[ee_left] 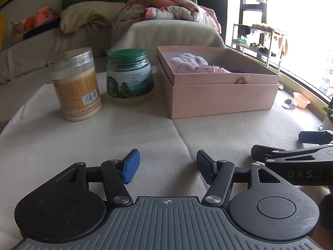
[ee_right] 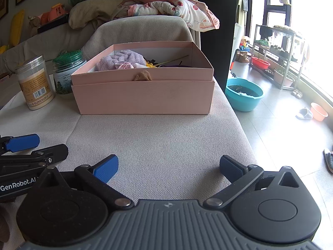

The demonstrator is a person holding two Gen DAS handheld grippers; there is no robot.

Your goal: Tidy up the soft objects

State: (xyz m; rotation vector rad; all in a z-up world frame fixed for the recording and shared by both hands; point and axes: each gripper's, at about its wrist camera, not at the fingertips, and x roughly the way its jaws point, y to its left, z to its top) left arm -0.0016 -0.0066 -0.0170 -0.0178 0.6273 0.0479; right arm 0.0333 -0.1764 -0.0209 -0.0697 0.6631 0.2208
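Observation:
A pink box (ee_left: 220, 98) stands on the beige cushion, also in the right wrist view (ee_right: 143, 98). Inside lie a lilac towel (ee_left: 187, 62) (ee_right: 122, 59), a small pink cloth (ee_left: 208, 69) (ee_right: 124, 65) and darker items (ee_right: 164, 63). A tan scrap (ee_left: 241, 80) (ee_right: 143, 76) hangs over the box's front rim. My left gripper (ee_left: 167, 166) is open and empty, low over the cushion, well short of the box. My right gripper (ee_right: 167, 166) is open and empty beside it; its arm shows at the right in the left wrist view (ee_left: 291, 158).
A beige-labelled jar (ee_left: 76, 85) (ee_right: 34, 83) and a green-lidded jar (ee_left: 129, 76) (ee_right: 67, 73) stand left of the box. Pillows and a blanket (ee_left: 166, 8) pile behind. The cushion's edge drops to the floor at right, with a blue basin (ee_right: 243, 95).

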